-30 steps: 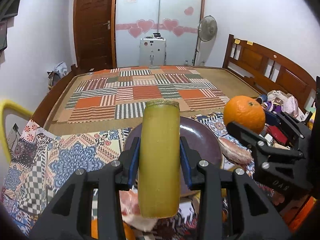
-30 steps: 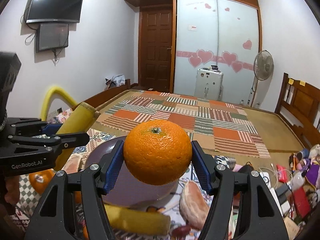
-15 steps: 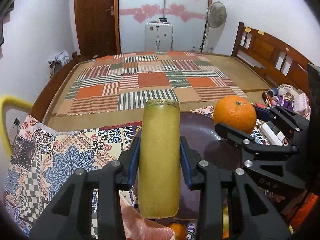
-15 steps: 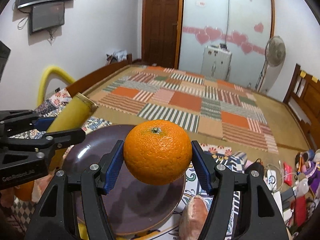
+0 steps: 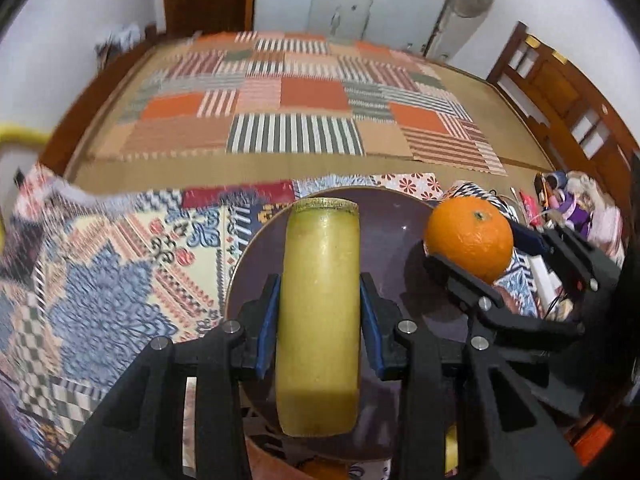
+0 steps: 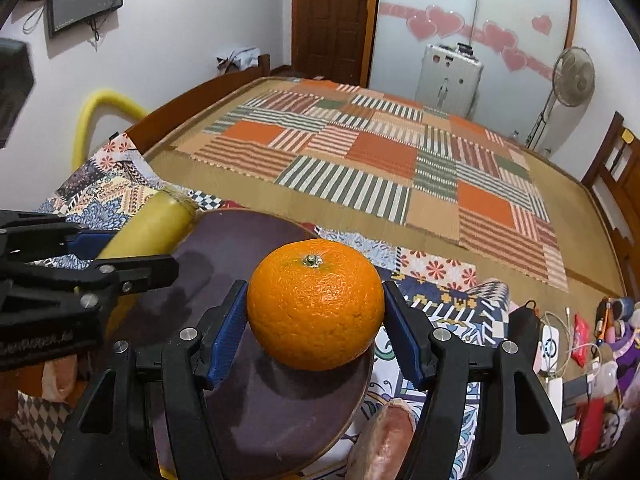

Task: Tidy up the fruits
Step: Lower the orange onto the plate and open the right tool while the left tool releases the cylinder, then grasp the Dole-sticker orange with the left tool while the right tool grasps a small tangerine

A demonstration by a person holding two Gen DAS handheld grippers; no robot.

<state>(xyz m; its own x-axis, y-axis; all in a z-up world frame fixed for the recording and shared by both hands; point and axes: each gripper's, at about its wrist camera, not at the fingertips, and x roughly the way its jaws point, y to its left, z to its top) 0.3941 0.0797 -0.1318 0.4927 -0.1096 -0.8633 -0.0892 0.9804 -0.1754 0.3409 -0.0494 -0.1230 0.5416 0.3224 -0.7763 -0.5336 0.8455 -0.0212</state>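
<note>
My left gripper (image 5: 320, 320) is shut on a yellow-green cylindrical fruit piece (image 5: 318, 320), held lengthwise above the dark purple plate (image 5: 396, 256). My right gripper (image 6: 316, 328) is shut on an orange (image 6: 316, 304), stem up, also over the purple plate (image 6: 248, 400). In the left wrist view the orange (image 5: 470, 238) and the right gripper hang over the plate's right rim. In the right wrist view the yellow-green piece (image 6: 148, 228) and the left gripper sit over the plate's left rim.
The plate rests on a patterned cloth (image 5: 120, 272) at the foot of a bed with a patchwork mat (image 6: 380, 160). A pinkish fruit (image 6: 380, 440) lies by the plate's near right edge. Small clutter (image 6: 580, 360) lies at right; a yellow tube (image 6: 100, 108) at left.
Both grippers have tilted downward and moved forward and lower with their fruits. The plate now lies directly beneath them and fills more of each view.
</note>
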